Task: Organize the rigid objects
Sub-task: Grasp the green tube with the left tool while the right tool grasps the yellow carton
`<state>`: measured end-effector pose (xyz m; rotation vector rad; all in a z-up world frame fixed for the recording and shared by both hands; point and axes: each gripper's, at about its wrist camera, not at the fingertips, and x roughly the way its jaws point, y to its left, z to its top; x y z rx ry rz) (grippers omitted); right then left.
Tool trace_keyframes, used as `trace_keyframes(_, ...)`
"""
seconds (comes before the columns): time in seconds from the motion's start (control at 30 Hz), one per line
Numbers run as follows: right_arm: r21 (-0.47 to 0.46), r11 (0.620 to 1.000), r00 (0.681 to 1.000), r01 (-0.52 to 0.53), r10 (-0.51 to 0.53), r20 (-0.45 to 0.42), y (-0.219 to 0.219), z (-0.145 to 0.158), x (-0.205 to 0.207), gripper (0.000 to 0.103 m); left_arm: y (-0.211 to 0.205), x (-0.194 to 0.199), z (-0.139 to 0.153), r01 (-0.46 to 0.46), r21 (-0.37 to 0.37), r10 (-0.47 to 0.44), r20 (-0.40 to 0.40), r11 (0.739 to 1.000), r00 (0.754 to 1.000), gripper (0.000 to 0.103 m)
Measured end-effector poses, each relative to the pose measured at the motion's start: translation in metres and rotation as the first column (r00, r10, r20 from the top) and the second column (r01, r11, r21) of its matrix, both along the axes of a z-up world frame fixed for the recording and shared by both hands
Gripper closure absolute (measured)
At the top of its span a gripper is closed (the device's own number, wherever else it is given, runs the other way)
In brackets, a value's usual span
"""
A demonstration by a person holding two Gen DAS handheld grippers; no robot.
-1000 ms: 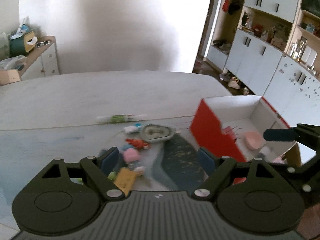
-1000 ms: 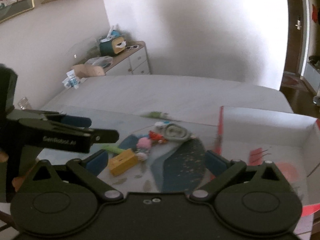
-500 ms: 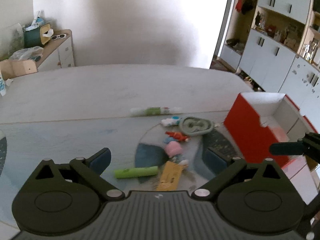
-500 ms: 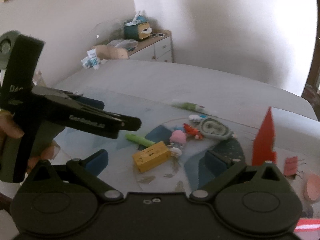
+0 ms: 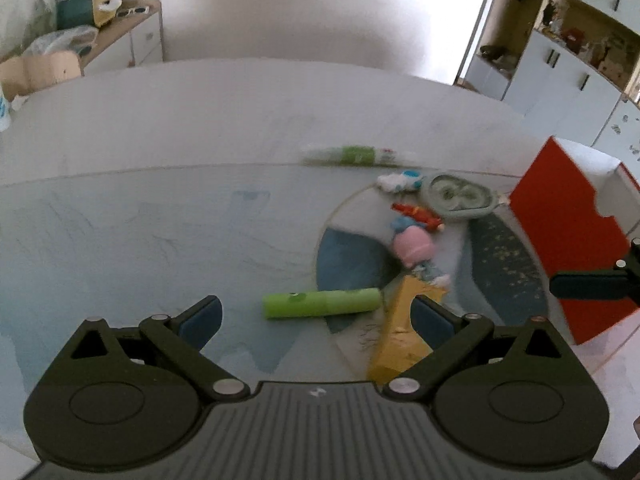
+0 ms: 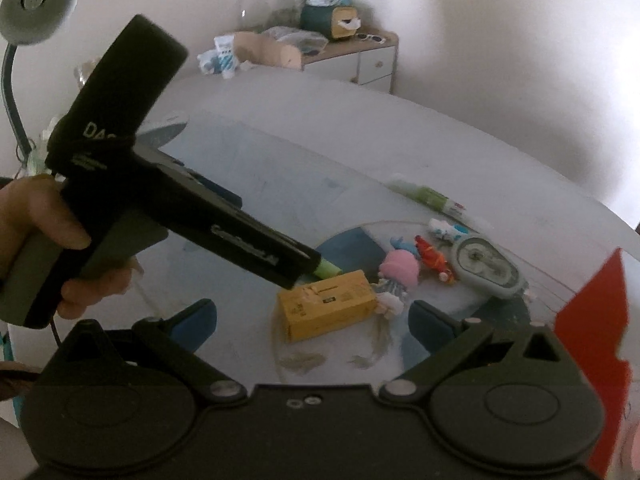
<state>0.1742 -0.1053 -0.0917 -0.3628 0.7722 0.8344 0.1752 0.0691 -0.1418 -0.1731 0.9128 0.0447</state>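
Note:
Small objects lie on a blue-patterned mat: a green cylinder point(image 5: 320, 302), a yellow box point(image 5: 400, 332), a pink toy point(image 5: 414, 246), a red toy point(image 5: 418, 212), a grey oval case point(image 5: 460, 196) and a green-white tube point(image 5: 356, 155). My left gripper point(image 5: 316, 316) is open, with the green cylinder just ahead between its fingers, untouched. My right gripper point(image 6: 314, 320) is open over the yellow box point(image 6: 328, 304), which lies ahead between its fingers. In the right wrist view a hand holds the left gripper point(image 6: 296, 264), which hides most of the green cylinder point(image 6: 328, 269).
A red-sided open box point(image 5: 568, 240) stands at the right of the mat. The pale table point(image 5: 240, 112) stretches away behind the toys. A dresser point(image 6: 352, 48) with clutter stands at the back, a desk lamp point(image 6: 36, 0) at the left, and white cabinets point(image 5: 580, 60) at the far right.
Both grippers have come down and closer to the toys, away from the red box. The left jaws have spread wider, and the green cylinder now sits between them.

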Motion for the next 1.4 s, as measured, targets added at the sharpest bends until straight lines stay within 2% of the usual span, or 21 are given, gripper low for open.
trace_keyframes(0.33,-0.061,0.996,0.997,-0.072,0.073,0.011,0.019,-0.023,0.012,0.001,-0.003,0.021,-0.022,0.018,0.008,-0.018,-0.023,1.000,1.000,0.002)
trace_keyframes(0.47,-0.068,0.994,0.996,-0.085,0.086,0.004,0.025,-0.028,0.016,0.001,-0.001,0.028,-0.025,-0.008,-0.013,0.008,-0.022,1.000,1.000,0.002)
trace_keyframes(0.6,-0.061,0.994,0.996,-0.092,0.092,-0.006,0.027,-0.033,0.017,0.001,0.000,0.032,-0.031,-0.021,0.013,0.021,-0.038,1.000,0.999,0.002)
trace_keyframes(0.7,-0.066,0.994,0.997,-0.083,0.083,0.002,0.029,-0.036,0.018,0.001,0.003,0.031,-0.037,-0.036,-0.010,0.036,-0.051,0.999,0.998,0.002)
trace_keyframes(0.87,-0.074,0.994,0.997,-0.075,0.076,0.005,0.031,-0.041,0.021,0.002,-0.003,0.032,-0.040,-0.018,0.028,0.019,-0.041,0.999,0.999,0.002)
trace_keyframes(1.0,-0.077,0.994,0.997,-0.077,0.078,0.005,0.032,-0.044,0.023,0.004,-0.007,0.033,-0.042,-0.023,0.065,0.025,-0.033,0.998,0.999,0.002)
trace_keyframes(1.2,-0.100,0.991,0.995,-0.083,0.089,0.049,0.033,-0.046,0.019,0.014,-0.007,0.031,-0.042,-0.051,0.068,0.053,-0.021,0.996,0.998,0.003)
trace_keyframes(1.3,-0.113,0.991,0.994,-0.078,0.085,0.067,0.032,-0.046,0.019,0.022,-0.009,0.028,-0.041,-0.037,0.073,0.037,-0.004,0.997,0.999,0.013)
trace_keyframes(1.37,-0.118,0.990,0.994,-0.076,0.085,0.073,0.031,-0.047,0.020,0.024,-0.012,0.026,-0.040,-0.023,0.093,0.022,0.005,0.995,1.000,0.031)
trace_keyframes(1.4,-0.122,0.989,0.993,-0.080,0.090,0.076,0.030,-0.047,0.020,0.024,-0.014,0.026,-0.039,-0.013,0.104,0.012,0.008,0.995,1.000,0.034)
